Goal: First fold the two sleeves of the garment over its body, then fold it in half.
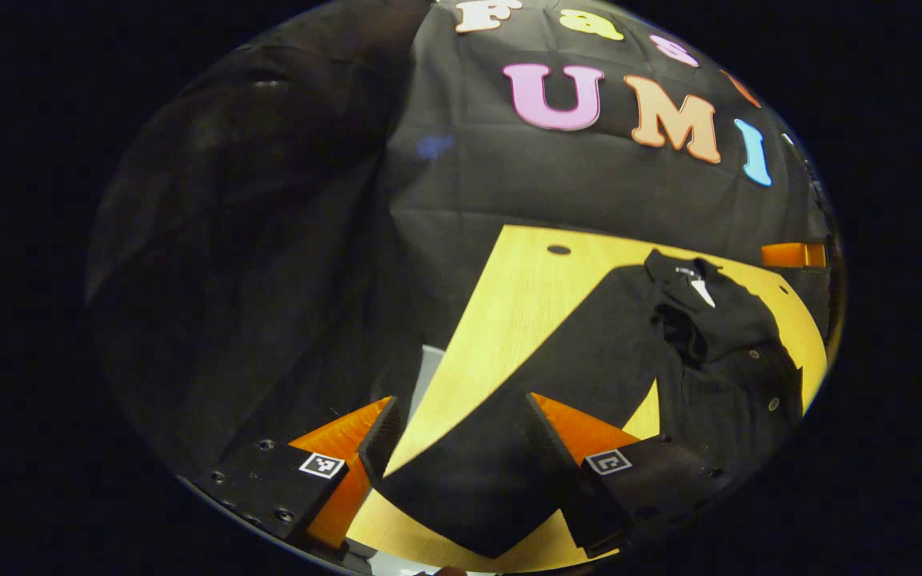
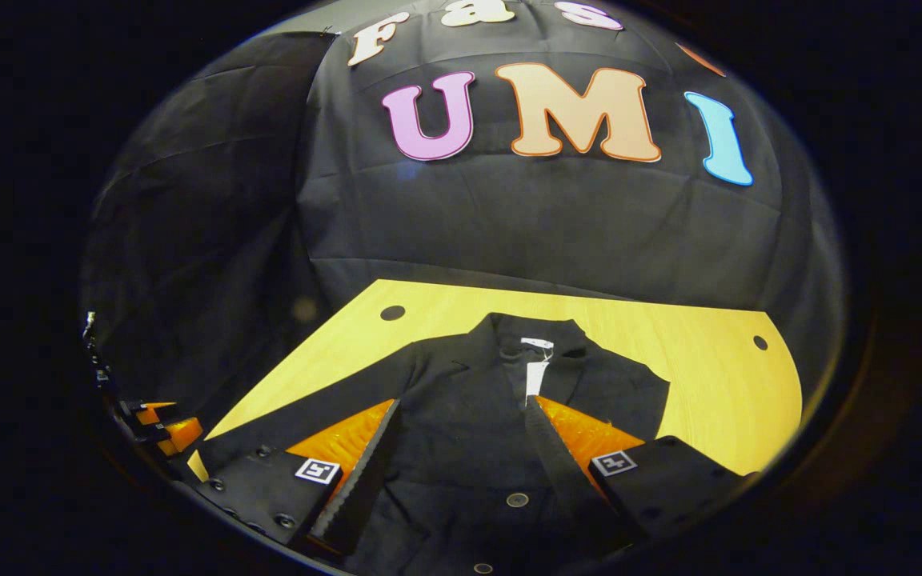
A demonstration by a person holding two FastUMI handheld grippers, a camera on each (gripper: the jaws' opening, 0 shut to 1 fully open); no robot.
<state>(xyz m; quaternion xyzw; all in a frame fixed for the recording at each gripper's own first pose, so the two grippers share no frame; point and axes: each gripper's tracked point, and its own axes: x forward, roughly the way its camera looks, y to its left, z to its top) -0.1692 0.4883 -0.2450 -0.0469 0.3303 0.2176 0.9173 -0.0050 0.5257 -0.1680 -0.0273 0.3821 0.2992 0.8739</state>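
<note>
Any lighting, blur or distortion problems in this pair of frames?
Left gripper view: strong fisheye bending of the table edges, and the black garment loses detail against the dim surroundings. Right gripper view: the garment is sharp enough to show its buttons; folds stay hard to read.

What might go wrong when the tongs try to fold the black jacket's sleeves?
The left tongs stand open over a sleeve lying near the table's edge; a loose pinch might let it slide off. The jacket is dark and buttoned, so the right tongs, open above its front, might catch two layers or snag a button.
</note>
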